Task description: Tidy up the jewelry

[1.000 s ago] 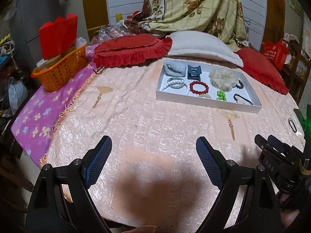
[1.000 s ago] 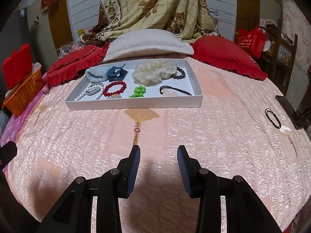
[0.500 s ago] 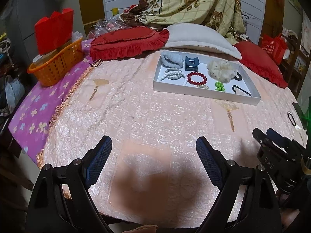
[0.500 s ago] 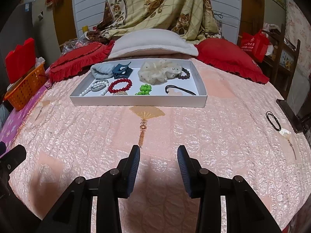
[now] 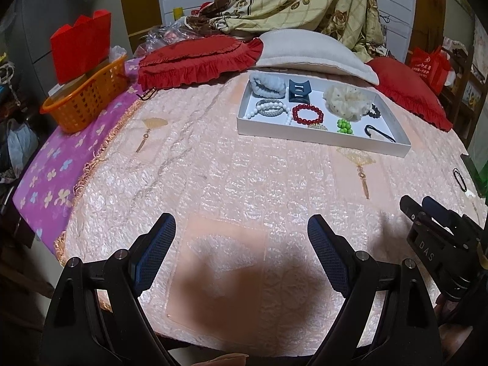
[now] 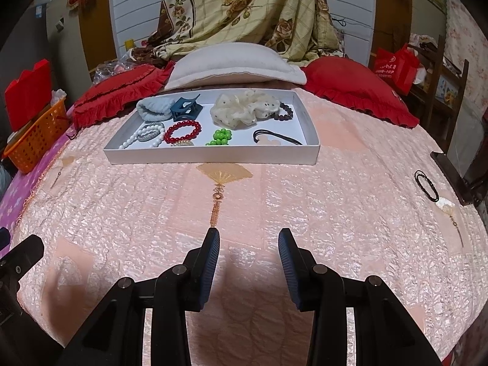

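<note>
A white tray (image 6: 210, 155) lies on the pink bedspread, also in the left wrist view (image 5: 320, 135). It holds a red bead bracelet (image 6: 182, 130), a white pearl strand (image 6: 134, 140), green beads (image 6: 221, 136), a cream scrunchie (image 6: 244, 108), a blue claw clip (image 6: 184, 109), a light blue scrunchie (image 6: 152, 109), a dark bead bracelet (image 6: 286, 111) and a black cord (image 6: 276, 137). A black hair tie (image 6: 426, 184) lies on the bed at the right. My left gripper (image 5: 241, 238) is open wide and empty. My right gripper (image 6: 248, 247) is partly open and empty, well short of the tray.
Red pillows (image 6: 357, 91) and a white pillow (image 6: 231, 64) lie behind the tray. An orange basket (image 5: 85, 97) stands at the left on a purple sheet (image 5: 45, 164). A dark phone-like object (image 6: 451, 170) lies at the bed's right edge.
Both grippers have drawn a little nearer to the tray and risen slightly. Their jaw openings are unchanged.
</note>
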{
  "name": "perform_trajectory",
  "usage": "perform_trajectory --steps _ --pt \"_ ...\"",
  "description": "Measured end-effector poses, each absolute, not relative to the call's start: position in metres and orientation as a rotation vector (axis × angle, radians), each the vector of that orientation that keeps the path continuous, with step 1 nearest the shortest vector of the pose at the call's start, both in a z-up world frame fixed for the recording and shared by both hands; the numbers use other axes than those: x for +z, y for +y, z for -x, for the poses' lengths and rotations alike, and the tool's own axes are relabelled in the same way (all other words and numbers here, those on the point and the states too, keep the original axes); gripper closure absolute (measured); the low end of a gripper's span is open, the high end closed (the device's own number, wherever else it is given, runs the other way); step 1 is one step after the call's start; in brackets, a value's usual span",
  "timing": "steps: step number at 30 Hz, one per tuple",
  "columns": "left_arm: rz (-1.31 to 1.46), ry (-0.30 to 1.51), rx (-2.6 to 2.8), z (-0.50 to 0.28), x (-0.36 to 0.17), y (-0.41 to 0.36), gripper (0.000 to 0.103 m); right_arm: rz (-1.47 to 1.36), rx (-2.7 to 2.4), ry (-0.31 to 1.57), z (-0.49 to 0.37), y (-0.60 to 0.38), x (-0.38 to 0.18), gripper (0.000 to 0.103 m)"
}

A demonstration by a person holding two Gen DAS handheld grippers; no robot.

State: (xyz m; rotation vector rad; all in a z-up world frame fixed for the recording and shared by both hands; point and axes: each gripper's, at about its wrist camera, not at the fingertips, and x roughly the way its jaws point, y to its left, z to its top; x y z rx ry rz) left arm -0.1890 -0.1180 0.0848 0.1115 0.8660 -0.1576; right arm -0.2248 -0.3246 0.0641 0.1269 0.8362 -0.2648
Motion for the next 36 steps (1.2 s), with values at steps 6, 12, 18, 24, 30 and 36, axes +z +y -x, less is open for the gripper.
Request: perform_trajectory --steps 6,12,18,24,30,36 --pt "-0.113 0.879 -0.152 0.187 0.081 -0.117 0.015 -0.124 -0.264 0.842 0.224 -0.323 0.063 0.065" --pt "-0.117 0.889 -0.145 0.185 0.078 -0.117 0.015 -0.116 -0.261 0.846 0.224 -0.322 0.061 0.065" --pt "-0.111 0.901 -0.145 0.183 0.075 -0.116 0.015 -0.118 -0.262 0.854 0.223 -0.323 0.059 0.065" --pt "-0.105 0.916 -0.148 0.182 0.073 -0.117 0.015 -0.121 -0.262 0.862 0.223 -0.323 0.058 0.065" --pt "-0.104 0.923 -0.152 0.180 0.070 -0.116 0.015 -0.120 -0.260 0.866 0.221 -0.322 0.057 0.065" --pt "-0.104 0.933 -0.152 0.178 0.067 -0.116 0.015 -0.121 -0.263 0.869 0.220 -0.321 0.056 0.065"
